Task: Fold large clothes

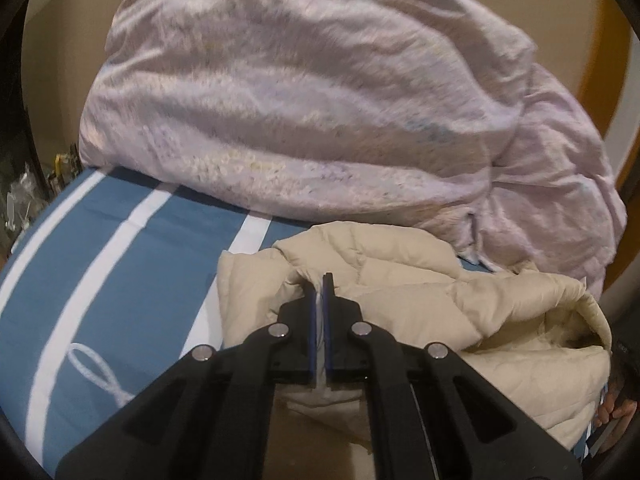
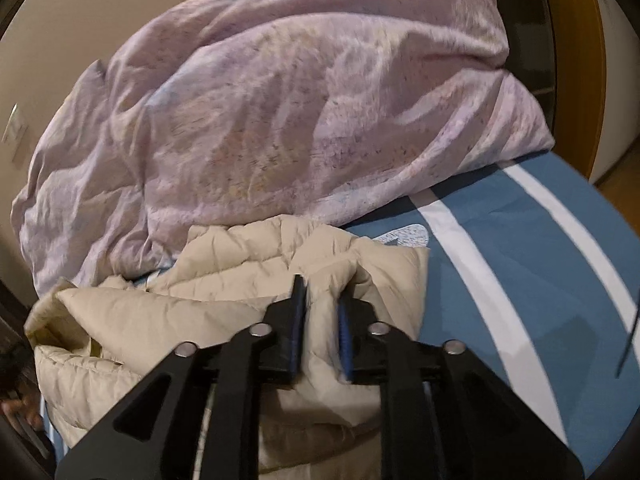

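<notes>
A cream quilted puffer jacket [image 1: 420, 280] lies bunched on a bed with a blue sheet with white stripes [image 1: 100, 264]. My left gripper [image 1: 320, 286] is shut on a thin fold of the jacket near its left edge. In the right wrist view the jacket [image 2: 224, 280] lies to the left and under my right gripper [image 2: 322, 292], whose jaws are pinched on a thick puffy fold at the jacket's right side. The jacket's hood or collar opening [image 1: 576, 336] shows at the right in the left view.
A large crumpled pink-lilac duvet [image 1: 320, 100] is heaped at the back of the bed, also in the right wrist view [image 2: 280, 112], touching the jacket's far edge. Blue striped sheet [image 2: 520, 260] lies open to the right. Beige wall and a wooden door frame [image 1: 600, 60] stand behind.
</notes>
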Demonstrator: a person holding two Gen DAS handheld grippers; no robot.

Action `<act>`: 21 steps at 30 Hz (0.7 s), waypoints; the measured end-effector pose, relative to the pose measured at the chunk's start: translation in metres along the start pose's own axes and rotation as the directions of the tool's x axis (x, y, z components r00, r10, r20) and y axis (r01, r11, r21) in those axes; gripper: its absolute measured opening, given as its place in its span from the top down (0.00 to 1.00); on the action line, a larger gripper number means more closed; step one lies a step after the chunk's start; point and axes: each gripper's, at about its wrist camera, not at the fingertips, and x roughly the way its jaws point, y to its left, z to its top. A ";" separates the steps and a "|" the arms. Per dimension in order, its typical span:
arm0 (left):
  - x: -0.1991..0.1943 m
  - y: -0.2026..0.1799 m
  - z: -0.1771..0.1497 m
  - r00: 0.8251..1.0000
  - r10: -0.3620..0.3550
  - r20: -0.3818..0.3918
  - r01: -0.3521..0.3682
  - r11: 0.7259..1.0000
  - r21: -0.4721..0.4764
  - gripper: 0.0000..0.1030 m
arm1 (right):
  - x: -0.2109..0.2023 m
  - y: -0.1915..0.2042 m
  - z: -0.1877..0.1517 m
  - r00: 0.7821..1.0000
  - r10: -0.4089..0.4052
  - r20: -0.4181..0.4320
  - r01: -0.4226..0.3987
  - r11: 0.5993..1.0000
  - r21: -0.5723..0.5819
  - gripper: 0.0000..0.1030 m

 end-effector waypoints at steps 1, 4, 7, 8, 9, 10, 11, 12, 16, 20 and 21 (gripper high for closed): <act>0.008 0.001 0.002 1.000 0.009 -0.010 -0.009 1.000 -0.015 0.93 | 0.006 -0.002 0.002 1.000 0.014 -0.006 -0.014 1.000 0.017 0.70; 0.024 0.002 0.007 1.000 0.010 -0.027 -0.011 0.999 -0.047 0.92 | 0.016 -0.008 0.010 0.999 0.044 -0.006 -0.043 0.997 0.063 0.48; 0.031 -0.001 0.012 0.999 0.010 -0.035 -0.011 0.999 -0.053 0.78 | 0.015 -0.005 0.016 0.999 0.041 0.027 -0.042 0.997 0.069 0.34; 0.032 -0.002 0.015 0.999 0.014 -0.034 -0.015 0.999 -0.052 0.74 | 0.014 -0.003 0.018 0.999 0.029 0.035 -0.031 0.998 0.053 0.34; 0.031 -0.003 0.016 0.999 0.021 -0.029 -0.022 0.999 -0.048 0.66 | 0.013 -0.001 0.020 0.999 0.022 0.039 -0.024 0.999 0.044 0.34; 0.028 -0.004 0.018 0.999 0.036 -0.018 -0.036 0.998 -0.042 0.57 | 0.008 0.002 0.021 0.999 0.017 0.047 -0.018 0.999 0.036 0.34; 0.024 -0.005 0.020 0.999 0.045 -0.009 -0.045 0.998 -0.036 0.53 | 0.005 0.003 0.022 0.999 0.016 0.052 -0.018 0.999 0.033 0.34; 0.018 -0.006 0.021 0.999 0.047 0.005 -0.047 0.998 -0.029 0.48 | -0.002 0.004 0.023 0.998 0.018 0.062 -0.020 0.999 0.030 0.34; -0.012 -0.005 0.020 0.998 0.042 0.041 -0.042 0.999 -0.002 0.42 | -0.036 0.006 0.021 0.995 0.014 0.101 -0.016 1.000 0.021 0.34; -0.054 -0.001 0.010 0.996 0.046 0.082 -0.048 0.998 0.028 0.40 | -0.070 0.009 0.012 0.991 0.020 0.133 -0.021 1.000 0.007 0.34; -0.063 -0.001 0.007 0.995 0.045 0.090 -0.048 0.998 0.035 0.39 | -0.079 0.010 0.009 0.990 0.021 0.138 -0.021 1.000 -0.002 0.34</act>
